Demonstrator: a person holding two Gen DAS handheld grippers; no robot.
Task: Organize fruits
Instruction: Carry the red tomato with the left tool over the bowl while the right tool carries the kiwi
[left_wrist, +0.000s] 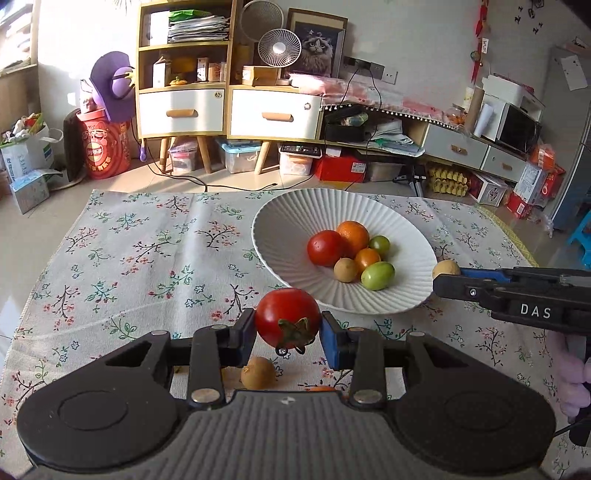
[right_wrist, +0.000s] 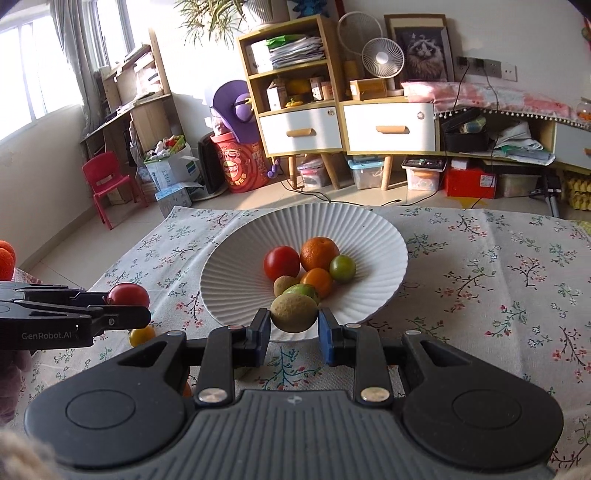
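L gripper (left_wrist: 288, 334): jaws closed on a red tomato (left_wrist: 287, 318), calyx facing the camera, held clear above the floral tablecloth (left_wrist: 147, 258). Position: just in front of the near rim of the white ribbed bowl (left_wrist: 280, 236), not over it.

R gripper (right_wrist: 294, 328): jaws closed on a small tan-brown fruit (right_wrist: 293, 312), at the bowl's near rim on the R side. Seen from the L wrist cam, its fingers approach side-on.

Bowl contents: red tomato no. 2 (left_wrist: 325, 247), large orange (left_wrist: 353, 233), small orange fruit (left_wrist: 366, 258), 2 green fruits (left_wrist: 377, 275), 1 tan fruit (left_wrist: 345, 269). All clustered approx. at bowl centre, touching.

Loose on cloth: brown fruit (left_wrist: 258, 373) below L gripper; small yellow fruit (right_wrist: 142, 335) near L gripper, per R wrist cam. An orange item is partly hidden under the L gripper body; ID not possible.
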